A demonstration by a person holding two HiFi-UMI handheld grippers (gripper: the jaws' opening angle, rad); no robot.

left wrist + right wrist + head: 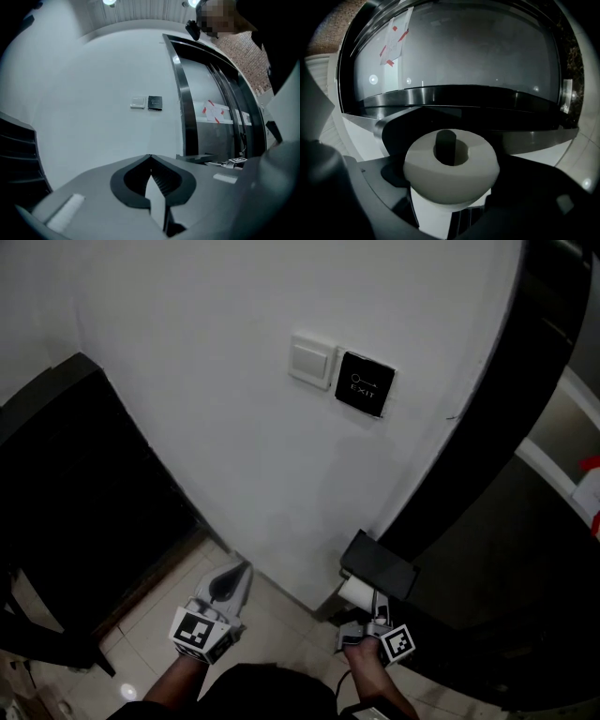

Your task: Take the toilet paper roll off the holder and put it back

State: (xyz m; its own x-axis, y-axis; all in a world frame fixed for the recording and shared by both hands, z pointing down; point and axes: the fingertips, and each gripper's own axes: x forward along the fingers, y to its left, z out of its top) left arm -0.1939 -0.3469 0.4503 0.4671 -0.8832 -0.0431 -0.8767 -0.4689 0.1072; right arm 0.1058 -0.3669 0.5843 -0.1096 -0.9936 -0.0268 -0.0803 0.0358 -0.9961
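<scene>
A white toilet paper roll (355,592) hangs under a black holder (380,566) low on the white wall. In the right gripper view the roll (440,180) fills the middle, with the holder's dark peg (446,143) through its core. My right gripper (367,617) (450,171) points level at it, jaws wide on either side of the roll, and a dark gap shows at the left jaw. My left gripper (242,572) (150,158) hangs to the left near the wall, shut and empty. The holder (197,158) shows at its right.
A white light switch (312,360) and a black exit button (365,383) sit higher on the wall. A dark curved door frame (506,427) runs close by the holder's right. A black cabinet (75,484) stands at the left. Pale floor tiles (281,615) lie below.
</scene>
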